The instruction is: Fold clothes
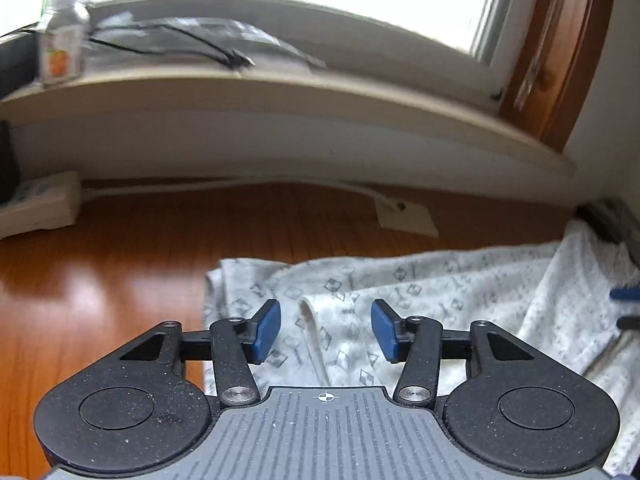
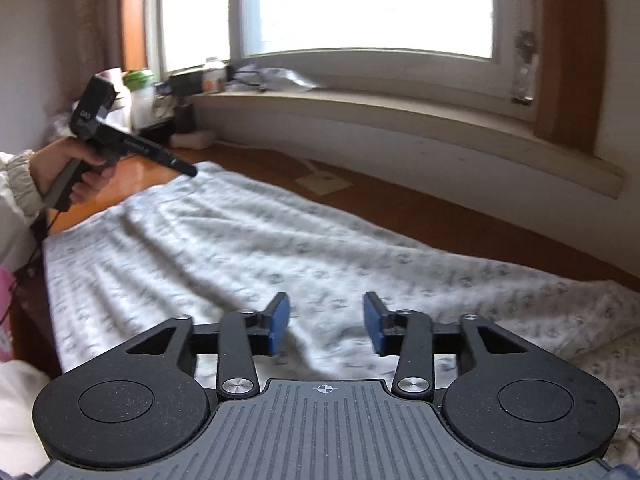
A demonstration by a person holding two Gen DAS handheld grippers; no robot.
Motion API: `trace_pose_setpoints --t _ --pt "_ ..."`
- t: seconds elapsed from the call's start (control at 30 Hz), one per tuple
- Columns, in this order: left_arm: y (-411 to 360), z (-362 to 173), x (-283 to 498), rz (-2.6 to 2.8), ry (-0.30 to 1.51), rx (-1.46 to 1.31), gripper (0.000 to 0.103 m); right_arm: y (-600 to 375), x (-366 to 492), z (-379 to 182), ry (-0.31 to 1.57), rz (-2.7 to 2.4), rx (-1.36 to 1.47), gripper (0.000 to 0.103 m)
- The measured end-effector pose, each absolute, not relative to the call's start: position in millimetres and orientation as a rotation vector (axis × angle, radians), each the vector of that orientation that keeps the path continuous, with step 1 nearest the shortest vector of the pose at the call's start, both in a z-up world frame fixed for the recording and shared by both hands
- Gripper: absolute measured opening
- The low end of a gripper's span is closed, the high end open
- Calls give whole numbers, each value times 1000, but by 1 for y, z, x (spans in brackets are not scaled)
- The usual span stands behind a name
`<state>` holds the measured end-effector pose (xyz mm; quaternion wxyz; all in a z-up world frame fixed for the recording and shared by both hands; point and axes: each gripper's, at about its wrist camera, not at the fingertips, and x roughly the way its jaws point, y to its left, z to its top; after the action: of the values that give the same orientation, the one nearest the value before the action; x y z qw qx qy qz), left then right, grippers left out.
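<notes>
Judging by how it lies, the patterned white garment point(image 2: 248, 248) is spread out on the wooden counter point(image 1: 100, 264) below the window sill point(image 1: 280, 92), rumpled into ridges, with one layer doubled over along its left edge; most of the folding looks undone. On the left, the left tongs point(image 1: 326, 330) hover over that doubled edge, blue pads apart, a hem running between them but nothing pinched. In the right wrist view the left hand point(image 2: 76, 168) holds this tool at the cloth's far left corner. Further right, the right tongs point(image 2: 326, 326) stand likewise parted above the garment's near edge, gripping nothing.
</notes>
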<state>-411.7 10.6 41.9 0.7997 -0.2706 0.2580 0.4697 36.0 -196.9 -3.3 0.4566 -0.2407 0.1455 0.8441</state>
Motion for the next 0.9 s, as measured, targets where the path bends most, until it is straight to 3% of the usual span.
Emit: trace_pose_setpoints --t 0.07,0.1,0.17,0.3,0.43,0.6,0.73,0.9 --pt "14 37 -406 1003 578 -567 42 -194 43 -9 365 2044 -594 50" --pt "13 36 -405 1000 580 -551 26 -191 45 -13 378 2030 -596 50" --pt "10 35 -402 995 581 -522 8 -186 51 -21 401 2002 -600 50" --pt "-3 58 -419 1027 441 -526 6 -183 68 -32 501 2028 -544 51" --pt "1 54 -414 1072 529 -508 17 -185 73 -33 528 2038 -514 52" --pt "1 53 -402 1133 542 -453 59 -196 60 -22 454 2055 -544 52" --pt "-2 62 -373 1067 556 -397 60 -203 35 -12 376 2092 -621 51" --pt "-6 52 -339 955 631 -367 50 -209 5 -9 319 2139 -704 51"
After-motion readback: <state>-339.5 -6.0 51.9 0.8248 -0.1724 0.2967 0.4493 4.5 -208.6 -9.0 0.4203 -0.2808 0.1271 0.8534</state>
